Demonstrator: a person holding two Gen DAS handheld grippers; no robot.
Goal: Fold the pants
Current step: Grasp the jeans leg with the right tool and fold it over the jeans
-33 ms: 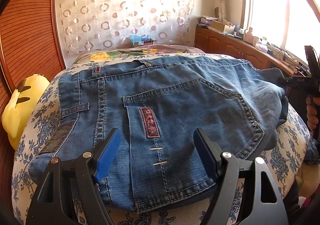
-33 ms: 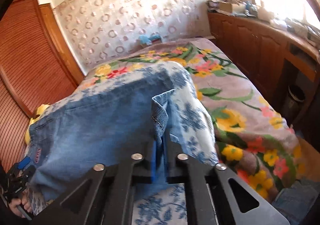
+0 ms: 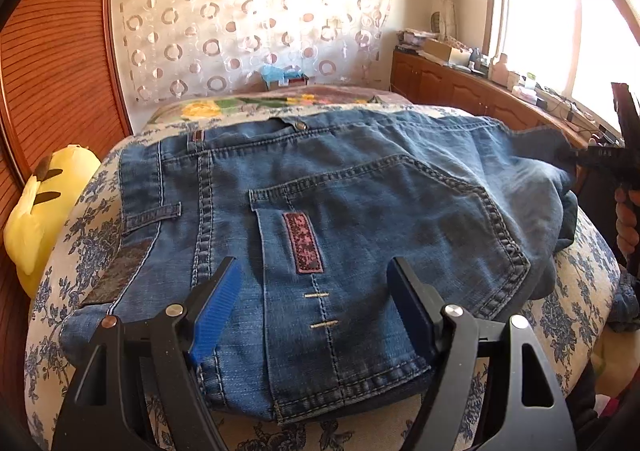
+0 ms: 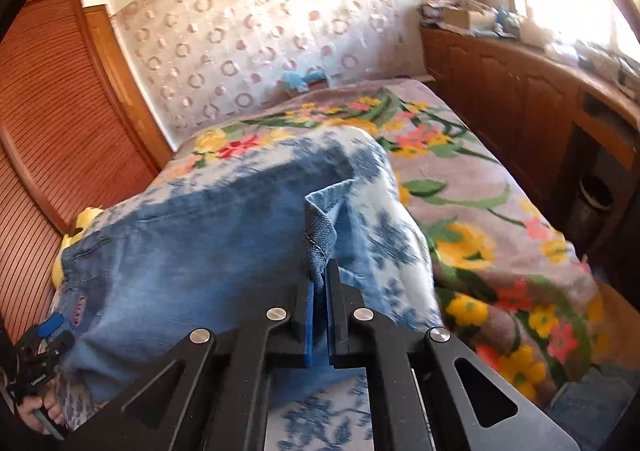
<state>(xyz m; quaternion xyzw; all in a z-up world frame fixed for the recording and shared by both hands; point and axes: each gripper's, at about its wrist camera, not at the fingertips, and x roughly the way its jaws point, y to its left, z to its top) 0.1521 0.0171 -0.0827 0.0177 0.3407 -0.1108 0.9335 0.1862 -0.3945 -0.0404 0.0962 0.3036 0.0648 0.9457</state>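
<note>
Blue denim pants (image 3: 352,219) lie on a blue-flowered white cloth (image 3: 76,251), back pocket up, waistband at the far side. My left gripper (image 3: 316,303) is open and empty, its blue pads just above the near folded edge of the pants. My right gripper (image 4: 319,283) is shut on a hem edge of the pants (image 4: 320,223) and holds that fold lifted over the rest of the pants (image 4: 192,243). The right gripper also shows in the left wrist view (image 3: 616,155) at the right edge.
A yellow plush toy (image 3: 44,207) lies at the left by the wooden louvred wardrobe (image 3: 52,63). A floral bedspread (image 4: 480,187) covers the bed beyond. A wooden cabinet (image 4: 520,91) with clutter runs under the window. More denim (image 4: 588,407) lies at the lower right.
</note>
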